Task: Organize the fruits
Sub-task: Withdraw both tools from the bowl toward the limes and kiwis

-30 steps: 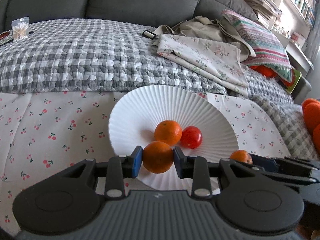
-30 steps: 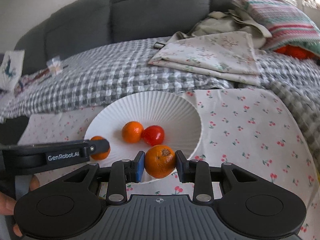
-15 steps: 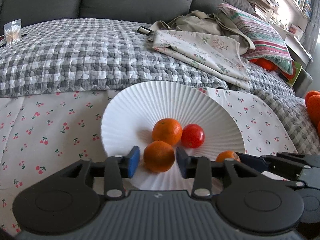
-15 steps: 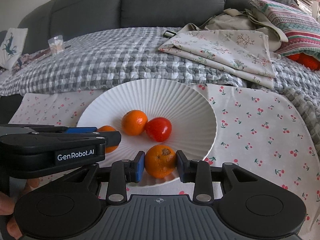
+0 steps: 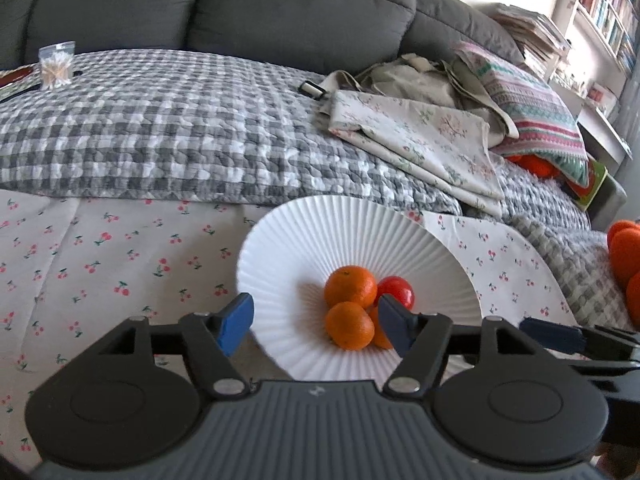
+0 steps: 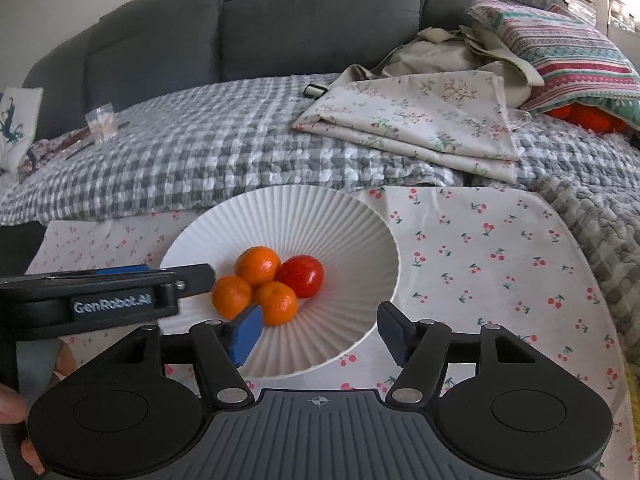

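Note:
A white ribbed plate (image 5: 304, 240) (image 6: 344, 232) sits on the cherry-print cloth. In it lie three oranges and a red tomato (image 5: 398, 290) (image 6: 302, 276) in one cluster. My left gripper (image 5: 316, 320) hovers at the plate's near rim, jaws opening; the front orange (image 5: 350, 325) lies loose on the plate between the blue pads, touched by neither. My right gripper (image 6: 320, 334) is also opening over the near rim, and the nearest orange (image 6: 277, 303) rests just past its left pad. In the right wrist view the left gripper (image 6: 196, 274) reaches in from the left.
Behind the plate lie a grey checked quilt (image 5: 160, 128), a folded floral cloth (image 6: 420, 120), a striped pillow (image 6: 568, 56) and the sofa back. More oranges (image 5: 628, 248) sit at the right edge of the left wrist view. A small clear bag (image 5: 56, 64) stands far left.
Both grippers were shut on an orange each a second ago. Both have let go; the two oranges now lie in the plate beside the others, and the jaws stand wider.

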`<state>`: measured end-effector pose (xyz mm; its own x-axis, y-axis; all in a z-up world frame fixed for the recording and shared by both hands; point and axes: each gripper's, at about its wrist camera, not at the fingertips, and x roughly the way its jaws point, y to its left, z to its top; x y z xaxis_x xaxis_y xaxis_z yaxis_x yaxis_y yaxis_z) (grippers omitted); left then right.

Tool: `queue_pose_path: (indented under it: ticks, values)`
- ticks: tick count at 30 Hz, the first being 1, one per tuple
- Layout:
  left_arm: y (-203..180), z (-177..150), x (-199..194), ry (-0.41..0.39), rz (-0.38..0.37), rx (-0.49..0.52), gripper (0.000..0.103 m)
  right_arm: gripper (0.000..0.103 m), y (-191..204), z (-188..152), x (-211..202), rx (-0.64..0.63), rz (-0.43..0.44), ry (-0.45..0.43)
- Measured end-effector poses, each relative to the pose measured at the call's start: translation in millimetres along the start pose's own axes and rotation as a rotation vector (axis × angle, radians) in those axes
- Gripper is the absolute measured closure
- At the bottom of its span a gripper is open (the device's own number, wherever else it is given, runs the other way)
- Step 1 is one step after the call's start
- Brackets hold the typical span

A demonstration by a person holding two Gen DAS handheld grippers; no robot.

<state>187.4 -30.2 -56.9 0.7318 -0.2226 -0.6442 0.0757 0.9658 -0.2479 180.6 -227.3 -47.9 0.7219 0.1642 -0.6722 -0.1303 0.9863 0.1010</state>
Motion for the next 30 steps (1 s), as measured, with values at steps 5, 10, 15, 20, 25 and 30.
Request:
queue_pose_path:
  ticks: [5,10,15,20,25,30]
  values:
    - [7.1,-0.2,-11.7,-0.003,0.007,-0.017,0.034,0.028,-5.8,0.9,-13.0,0.035,0.003,0.008]
    - [10.8,-4.3,-22.7,0.009,0.002,-0.017,0.030,0.023,-5.2,-5.5,-22.0,0.047,0.015,0.050]
    - [14.3,-9.0,-36.4,0.016,0.010,0.001,0.030,0.021,1.2,-11.3,-37.5,0.042,0.040,0.060]
    - [22.0,-16.2,-50.9,0.037,0.000,-0.015,0.027,0.021,6.4,-14.1,-56.0,0.050,0.063,0.056]
    - [29.1,-25.7,-66.8,0.049,0.000,0.010,0.026,0.017,9.7,-22.2,-72.5,0.040,0.086,0.048]
    - [40.1,-34.1,-78.5,0.066,-0.009,-0.004,0.024,0.017,17.0,-31.3,-79.0,0.021,0.112,0.065]
